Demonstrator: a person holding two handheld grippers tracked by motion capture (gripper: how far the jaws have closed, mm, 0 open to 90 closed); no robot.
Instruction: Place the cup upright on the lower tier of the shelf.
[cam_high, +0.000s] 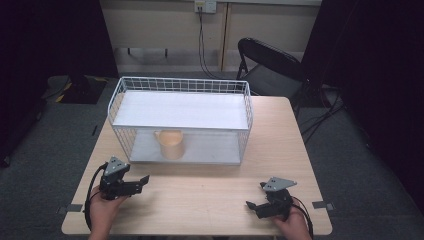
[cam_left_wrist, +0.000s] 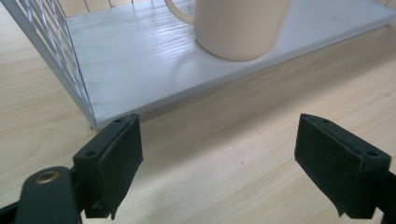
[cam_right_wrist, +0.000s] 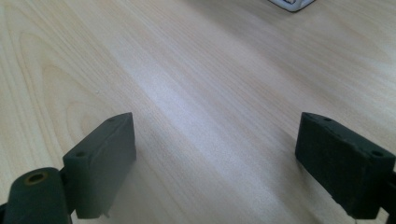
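Plainly, no brand, label or lettering can be read on anything on the table (cam_high: 210, 200). A cream mug (cam_high: 171, 144) stands upright on the lower shelf of a white wire rack (cam_high: 181, 122), towards that shelf's left half, with its handle at the left. From the left gripper view, the mug (cam_left_wrist: 240, 28) sits a little back from the shelf's near edge, its side blank. The upper shelf is bare white board.

At the near left of the table, the left gripper (cam_high: 142, 181) is held in a person's hand, near the rack's near-left corner and apart from the mug. Its jaws stand wide apart with nothing between them, as the left gripper view shows over bare wood (cam_left_wrist: 219, 158).

Over at the near right, the right gripper (cam_high: 251, 205) is held well apart from the rack. Its jaws are likewise spread wide and empty, above plain tabletop (cam_right_wrist: 215, 158).
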